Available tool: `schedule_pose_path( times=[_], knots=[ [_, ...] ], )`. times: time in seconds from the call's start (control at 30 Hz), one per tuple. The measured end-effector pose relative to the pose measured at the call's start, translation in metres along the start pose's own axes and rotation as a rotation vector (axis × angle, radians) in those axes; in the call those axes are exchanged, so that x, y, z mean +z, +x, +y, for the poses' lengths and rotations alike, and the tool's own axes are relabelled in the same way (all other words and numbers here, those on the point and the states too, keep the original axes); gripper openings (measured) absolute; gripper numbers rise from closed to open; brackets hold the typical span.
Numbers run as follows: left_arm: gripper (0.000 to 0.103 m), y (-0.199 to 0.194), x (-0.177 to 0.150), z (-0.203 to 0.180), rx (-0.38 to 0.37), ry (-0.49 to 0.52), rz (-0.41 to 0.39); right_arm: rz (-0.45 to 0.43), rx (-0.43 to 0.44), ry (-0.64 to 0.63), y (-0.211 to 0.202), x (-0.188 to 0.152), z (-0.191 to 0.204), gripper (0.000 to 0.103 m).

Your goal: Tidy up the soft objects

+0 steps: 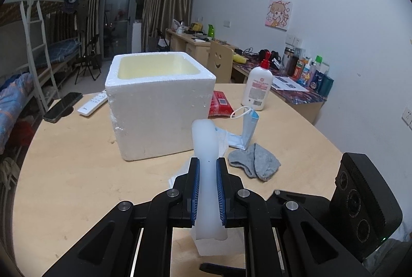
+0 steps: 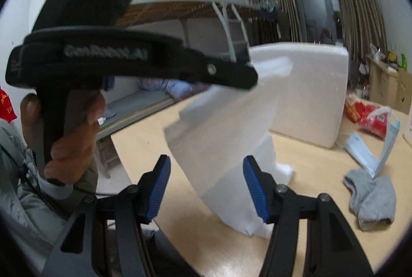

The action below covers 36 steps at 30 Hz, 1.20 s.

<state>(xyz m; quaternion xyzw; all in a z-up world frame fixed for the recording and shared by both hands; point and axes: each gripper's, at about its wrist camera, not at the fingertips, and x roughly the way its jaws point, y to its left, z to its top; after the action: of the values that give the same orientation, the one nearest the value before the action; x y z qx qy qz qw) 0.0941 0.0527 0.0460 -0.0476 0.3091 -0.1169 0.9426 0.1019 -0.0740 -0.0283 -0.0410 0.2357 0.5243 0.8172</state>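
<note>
On the left gripper (image 2: 253,80), "GenRobot.AI" reads blurred; fingers (image 1: 195,184) clamp white foam sheet (image 1: 206,148). Right gripper (image 2: 207,189) fingers apart; bottle (image 1: 258,86) label illegible.

The left gripper (image 2: 253,77), clamped on a white foam sheet (image 2: 226,148), lifts it above a wooden table (image 2: 303,161) as the right gripper (image 2: 207,189) waits beneath, jaws spread wide.

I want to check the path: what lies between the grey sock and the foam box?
In the left wrist view, a blue face mask lies between the grey sock and the foam box, partly folded upward.
</note>
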Motion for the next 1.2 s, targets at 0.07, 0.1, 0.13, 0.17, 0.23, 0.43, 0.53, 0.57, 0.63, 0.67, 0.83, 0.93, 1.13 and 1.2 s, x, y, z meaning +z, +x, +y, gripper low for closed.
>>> schedule_pose_path(
  times=[0.07,0.1,0.13,0.17,0.23,0.43,0.53,0.57,0.63,0.67,0.83,0.93,1.13,1.2],
  knots=[
    [0.014,-0.002,-0.002,0.000,-0.007,-0.004,-0.002,-0.037,-0.015,-0.008,0.000,0.002,0.005,0.074],
    [0.014,-0.003,-0.003,-0.001,-0.012,-0.005,-0.003,-0.040,-0.040,-0.013,0.001,0.002,0.005,0.074],
    [0.014,-0.003,-0.003,-0.002,-0.013,-0.005,-0.004,-0.042,-0.080,-0.024,0.005,0.002,0.008,0.074],
    [0.014,-0.002,-0.004,-0.003,-0.010,-0.003,-0.002,-0.039,-0.099,-0.033,0.007,0.003,0.009,0.074],
    [0.014,-0.004,-0.005,-0.003,-0.005,-0.002,-0.003,-0.035,-0.114,-0.040,0.012,0.003,0.012,0.073],
    [0.014,-0.009,-0.005,0.001,0.004,-0.002,-0.020,-0.013,-0.158,-0.051,0.017,0.003,0.010,0.009],
    [0.014,-0.010,-0.006,0.001,0.011,0.006,-0.023,0.029,-0.197,-0.037,0.019,0.001,0.005,0.004],
    [0.014,-0.011,-0.006,0.002,0.013,0.006,-0.027,0.025,-0.203,-0.020,0.019,0.000,0.001,0.004],
    [0.014,-0.011,-0.006,0.003,0.015,0.001,-0.031,0.020,-0.196,0.018,0.015,0.001,-0.003,0.004],
    [0.014,-0.012,-0.006,0.005,0.024,-0.006,-0.035,0.012,-0.200,0.033,0.013,0.002,-0.006,0.004],
    [0.014,-0.016,-0.006,0.010,0.035,-0.008,-0.044,-0.013,-0.259,0.114,0.001,0.009,-0.024,0.003],
    [0.014,-0.018,-0.006,0.009,0.029,-0.008,-0.056,-0.035,-0.283,0.139,-0.009,0.016,-0.032,0.003],
    [0.014,-0.013,-0.011,0.013,0.042,-0.010,-0.045,-0.006,-0.243,0.219,-0.008,0.014,-0.041,0.001],
    [0.014,-0.012,-0.012,0.015,0.053,-0.017,-0.044,-0.003,-0.246,0.210,-0.006,0.011,-0.040,0.001]
  ],
)
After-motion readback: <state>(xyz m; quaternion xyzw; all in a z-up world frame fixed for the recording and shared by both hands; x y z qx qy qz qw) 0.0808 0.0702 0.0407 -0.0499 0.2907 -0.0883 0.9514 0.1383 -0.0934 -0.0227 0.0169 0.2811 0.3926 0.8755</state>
